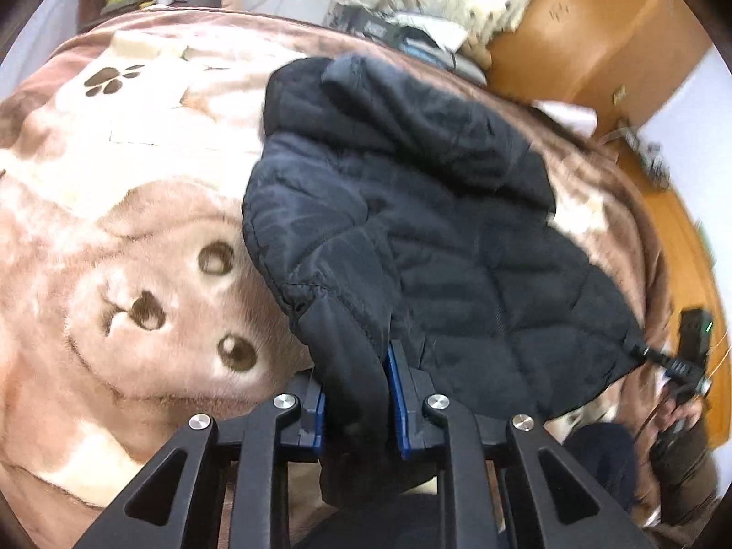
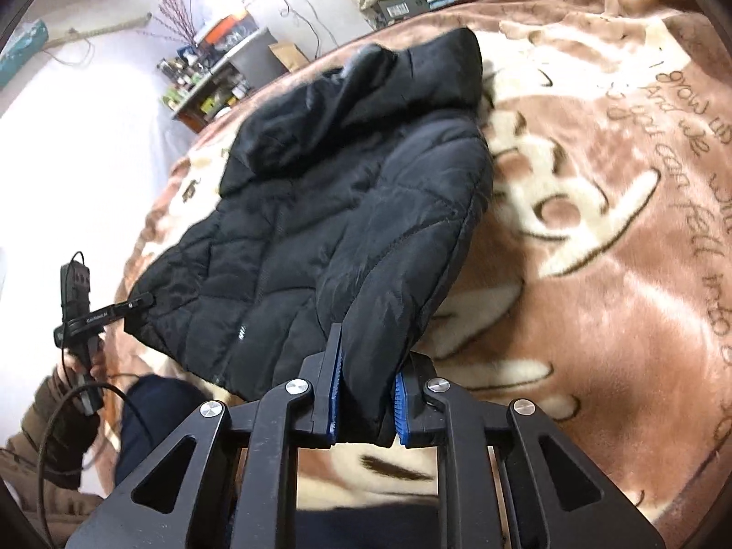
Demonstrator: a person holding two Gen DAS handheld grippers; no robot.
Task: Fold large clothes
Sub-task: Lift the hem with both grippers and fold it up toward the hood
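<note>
Left wrist view first: the left gripper (image 1: pixel 357 393) has its blue pads pinched on a bunched bit of the black puffer jacket (image 1: pixel 411 210), at the hem end nearest the camera. The jaws sit narrow, with fabric squeezed between them. The jacket lies on a brown bear-print blanket (image 1: pixel 137 228) covering the bed, and its hood (image 1: pixel 347 87) points to the bed's far edge, so the long axis runs from the person straight away across the bed. Over at the jacket's other near corner you can see the right gripper (image 1: pixel 659 357) biting the hem too.

Right wrist view: same story mirrored. The right gripper (image 2: pixel 366 393) is closed down on a thick wad of jacket (image 2: pixel 329 210) at the near hem corner, with nothing else in the pads. The hood (image 2: pixel 411 73) is again at the far end, toward the cluttered shelf (image 2: pixel 206 82) side of the room. The left gripper (image 2: pixel 132 306) is clipped on the opposite hem corner, and that edge looks raised off the blanket (image 2: pixel 594 228).

My read is that this is the hem-to-hood fold: both near corners are grabbed and lifted. The next move probably needs both hands carrying the hem evenly toward the hood, keeping the corners level so the puffy layers don't slide or twist, then setting it down flat.
</note>
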